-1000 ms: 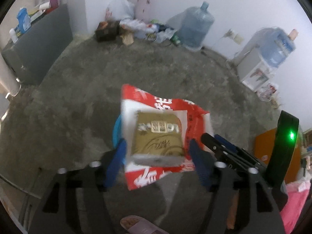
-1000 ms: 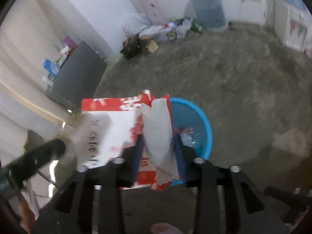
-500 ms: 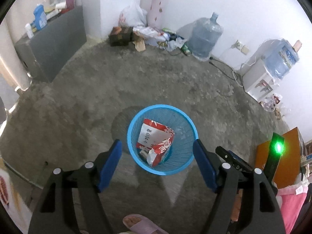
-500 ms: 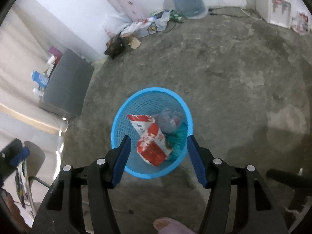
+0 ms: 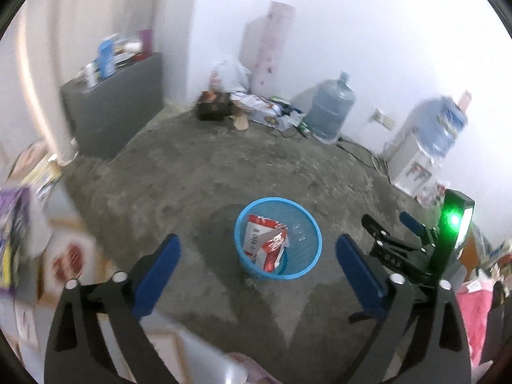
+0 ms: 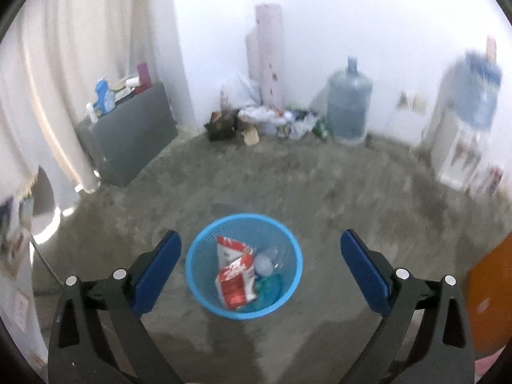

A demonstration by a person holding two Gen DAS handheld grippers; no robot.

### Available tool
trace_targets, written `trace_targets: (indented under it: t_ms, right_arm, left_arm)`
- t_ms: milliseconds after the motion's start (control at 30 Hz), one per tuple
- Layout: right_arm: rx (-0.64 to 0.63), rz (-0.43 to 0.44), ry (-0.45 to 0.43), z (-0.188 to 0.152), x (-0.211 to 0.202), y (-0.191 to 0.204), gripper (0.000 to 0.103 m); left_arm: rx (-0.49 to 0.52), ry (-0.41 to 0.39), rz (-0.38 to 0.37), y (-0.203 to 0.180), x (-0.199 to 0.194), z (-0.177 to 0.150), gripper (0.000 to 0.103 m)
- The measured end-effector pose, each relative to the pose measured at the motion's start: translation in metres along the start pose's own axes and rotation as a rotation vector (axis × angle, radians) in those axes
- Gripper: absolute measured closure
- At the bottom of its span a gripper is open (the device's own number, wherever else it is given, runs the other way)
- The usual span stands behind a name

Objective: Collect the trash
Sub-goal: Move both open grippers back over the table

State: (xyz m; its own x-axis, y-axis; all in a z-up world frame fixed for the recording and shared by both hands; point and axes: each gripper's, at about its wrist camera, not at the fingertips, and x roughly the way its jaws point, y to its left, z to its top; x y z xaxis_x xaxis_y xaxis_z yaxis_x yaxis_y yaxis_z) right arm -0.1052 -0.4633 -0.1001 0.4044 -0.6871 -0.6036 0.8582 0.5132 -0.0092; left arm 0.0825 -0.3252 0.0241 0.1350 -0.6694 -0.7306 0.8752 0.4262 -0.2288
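A blue mesh waste basket [image 5: 307, 268] [image 6: 288, 291] stands on the concrete floor. A red and white bag [image 5: 267, 244] [image 6: 235, 280] lies inside it, with a clear plastic bottle [image 6: 267, 260] and something teal beside it. My left gripper [image 5: 257, 243] hangs well above the basket, its jaws opening wide with nothing between them. My right gripper [image 6: 260, 240] is also high above the basket, jaws opening, with nothing in them. In the left wrist view the right gripper [image 5: 388, 224] shows at the right with a green light.
A heap of litter [image 5: 256, 108] [image 6: 272, 118] lies along the far wall beside a water jug [image 5: 331, 112] [image 6: 348, 105]. A grey cabinet [image 5: 112, 108] [image 6: 128, 134] stands at the left, a water dispenser [image 5: 422, 156] [image 6: 460, 147] at the right. Boxes and papers [image 5: 32, 224] lie near left.
Both grippers let go of the red and white bag, which dropped into the basket. Both then opened wider and rose away from the basket.
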Motion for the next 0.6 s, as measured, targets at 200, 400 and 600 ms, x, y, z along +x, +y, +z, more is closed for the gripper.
trace_targets:
  t_ms: [200, 400, 600]
  right_arm:
    - [-0.106, 0.078, -0.079, 0.008, -0.035, 0.038, 0.008]
    - [-0.248, 0.042, -0.169, 0.016, -0.068, 0.078, 0.008]
    - [-0.262, 0.266, -0.186, 0.027, -0.091, 0.101, 0.008]
  left_arm:
    - [-0.11, -0.101, 0.077, 0.045, -0.075, -0.034, 0.006]
    - [-0.192, -0.176, 0.167, 0.089, -0.136, -0.065, 0.006]
    - [-0.272, -0.249, 0.244, 0.123, -0.189, -0.1, 0.006]
